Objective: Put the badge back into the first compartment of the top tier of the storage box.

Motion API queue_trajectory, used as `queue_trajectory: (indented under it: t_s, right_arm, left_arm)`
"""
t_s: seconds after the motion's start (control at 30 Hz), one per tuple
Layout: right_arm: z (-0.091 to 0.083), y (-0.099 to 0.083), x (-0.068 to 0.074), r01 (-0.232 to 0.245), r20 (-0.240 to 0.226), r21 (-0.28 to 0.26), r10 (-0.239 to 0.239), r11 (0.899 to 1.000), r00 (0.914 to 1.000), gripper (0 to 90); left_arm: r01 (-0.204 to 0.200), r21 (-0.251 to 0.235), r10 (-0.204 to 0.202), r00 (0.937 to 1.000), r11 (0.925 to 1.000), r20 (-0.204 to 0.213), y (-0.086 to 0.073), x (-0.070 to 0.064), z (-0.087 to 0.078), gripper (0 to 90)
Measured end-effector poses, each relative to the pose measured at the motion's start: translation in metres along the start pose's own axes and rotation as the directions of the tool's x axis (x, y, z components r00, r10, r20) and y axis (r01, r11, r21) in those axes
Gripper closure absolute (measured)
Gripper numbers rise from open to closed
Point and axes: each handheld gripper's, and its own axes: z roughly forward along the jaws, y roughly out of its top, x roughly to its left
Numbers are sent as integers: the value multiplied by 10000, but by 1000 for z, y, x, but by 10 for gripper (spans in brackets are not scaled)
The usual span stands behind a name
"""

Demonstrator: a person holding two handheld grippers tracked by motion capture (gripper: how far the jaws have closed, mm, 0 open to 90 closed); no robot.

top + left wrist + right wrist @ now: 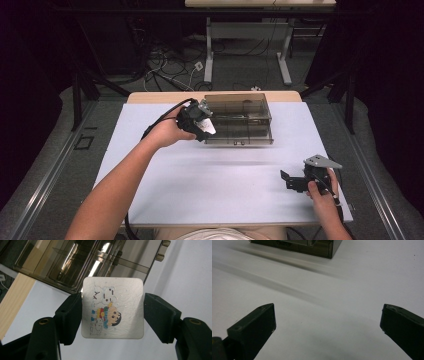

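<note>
Left hand-held gripper (112, 315) clamping cartoon card (113, 307), right hand-held gripper (328, 330) agape

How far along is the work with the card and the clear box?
Done: the left gripper has picked up the cartoon card and holds it beside the clear box. In hand: carrying it there. Left: putting it in, if that is the aim. The right gripper is open above the white table.

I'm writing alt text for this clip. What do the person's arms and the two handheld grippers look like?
Both forearms are bare, with no sleeves or gloves. The left gripper is black and blocky with a black cable trailing from it. The right gripper is black too, topped by a grey three-cornered plate. Up close, the fingers are matt black wedge-shaped blocks on arms with round screw holes.
</note>
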Motion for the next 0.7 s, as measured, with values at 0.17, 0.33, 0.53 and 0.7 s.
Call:
queue_trajectory:
  t_s: [0.17, 0.33, 0.53, 0.7]
  right_arm:
    - [-1, 0, -1, 0, -20, -48, 0, 10000, 10000, 0]
    - [-1, 0, 0, 34, -19, -44, -34, 10000, 10000, 0]
    - [0, 0, 0, 7, 11, 7, -7, 10000, 10000, 0]
    - [0, 0, 0, -1, 38, 7, 1, 10000, 10000, 0]
  left_arm:
    - [-97, 3, 97, 10000, 10000, 11, 4, -1, 3, 330]
    - [-338, 35, 338, 9994, 9994, 16, 6, 0, 6, 330]
    - [-687, 96, 688, 9976, 9976, -53, 9, 0, 11, 330]
    - [-912, 94, 912, 9958, 9958, -26, 13, -1, 14, 330]
